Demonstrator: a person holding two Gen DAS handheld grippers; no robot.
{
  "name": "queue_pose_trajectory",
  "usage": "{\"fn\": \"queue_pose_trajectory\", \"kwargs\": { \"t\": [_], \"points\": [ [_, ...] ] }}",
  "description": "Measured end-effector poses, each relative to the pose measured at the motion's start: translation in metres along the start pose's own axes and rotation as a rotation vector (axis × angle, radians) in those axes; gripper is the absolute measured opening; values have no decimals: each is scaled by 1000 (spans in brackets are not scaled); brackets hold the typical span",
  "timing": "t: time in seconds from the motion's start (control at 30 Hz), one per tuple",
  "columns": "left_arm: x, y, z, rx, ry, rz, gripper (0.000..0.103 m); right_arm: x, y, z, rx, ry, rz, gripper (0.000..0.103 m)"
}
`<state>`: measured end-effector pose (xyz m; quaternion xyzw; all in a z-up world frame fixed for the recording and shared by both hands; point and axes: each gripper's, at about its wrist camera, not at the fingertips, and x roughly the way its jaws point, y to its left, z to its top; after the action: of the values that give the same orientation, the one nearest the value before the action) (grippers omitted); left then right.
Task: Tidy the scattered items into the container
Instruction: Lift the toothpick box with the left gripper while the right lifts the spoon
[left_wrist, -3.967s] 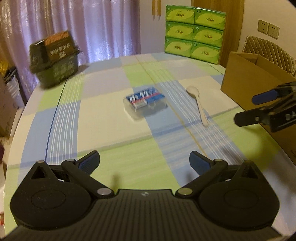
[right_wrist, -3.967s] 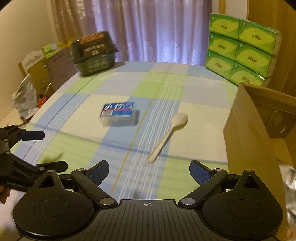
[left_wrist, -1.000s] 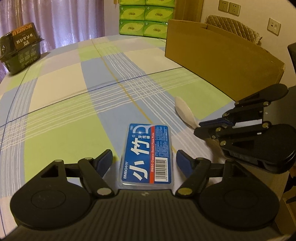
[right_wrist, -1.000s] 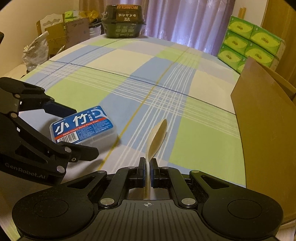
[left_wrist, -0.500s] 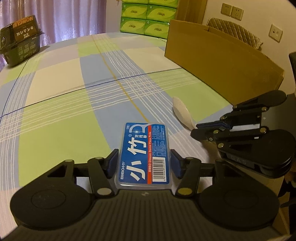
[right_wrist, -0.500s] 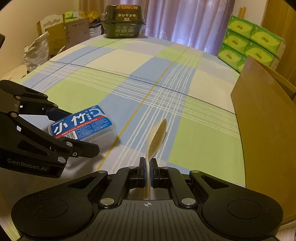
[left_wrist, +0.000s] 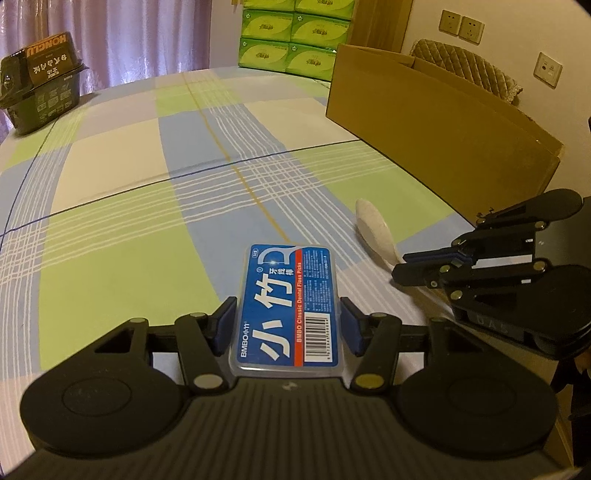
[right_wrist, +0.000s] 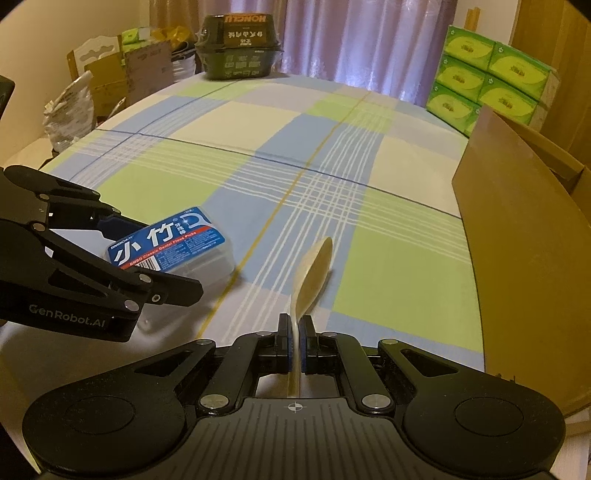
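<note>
The left gripper (left_wrist: 288, 328) is pinching the floss box (left_wrist: 290, 306) across its long sides, low over the table (left_wrist: 110, 184). The right gripper (right_wrist: 295, 341) is clamping the spoon (right_wrist: 312, 273) by its handle, bowl pointing to 12 o'clock. Both look light, rigid and slick; the cardboard box (right_wrist: 524, 266) is waiting at 3 o'clock.

Blue-labelled floss pick box (left_wrist: 290, 306) and pale spoon (right_wrist: 310, 275) lie beside the open cardboard box (left_wrist: 436, 118).

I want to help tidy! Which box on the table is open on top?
The big brown cardboard box is open on top. The dark green noodle box and clear floss-pick box have lids.
</note>
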<state>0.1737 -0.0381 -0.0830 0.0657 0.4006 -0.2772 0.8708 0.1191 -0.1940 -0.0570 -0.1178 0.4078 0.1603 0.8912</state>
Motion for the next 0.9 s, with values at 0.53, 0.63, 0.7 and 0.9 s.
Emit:
{"fn": "queue_pose_trajectory", "kwargs": {
  "t": [0.53, 0.63, 0.7, 0.9],
  "points": [
    [-5, 0, -1, -10, 4, 5, 52, -9, 2, 4, 3, -7, -6, 6],
    [-6, 0, -1, -15, 0, 9, 52, -11, 2, 5, 4, -9, -9, 6],
    [-7, 0, -1, -16, -2, 9, 52, -13, 2, 5, 1, -9, -12, 6],
    [-11, -1, 0, -13, -8, 9, 52, -19, 2, 6, -6, -15, -22, 6]
  ]
}}
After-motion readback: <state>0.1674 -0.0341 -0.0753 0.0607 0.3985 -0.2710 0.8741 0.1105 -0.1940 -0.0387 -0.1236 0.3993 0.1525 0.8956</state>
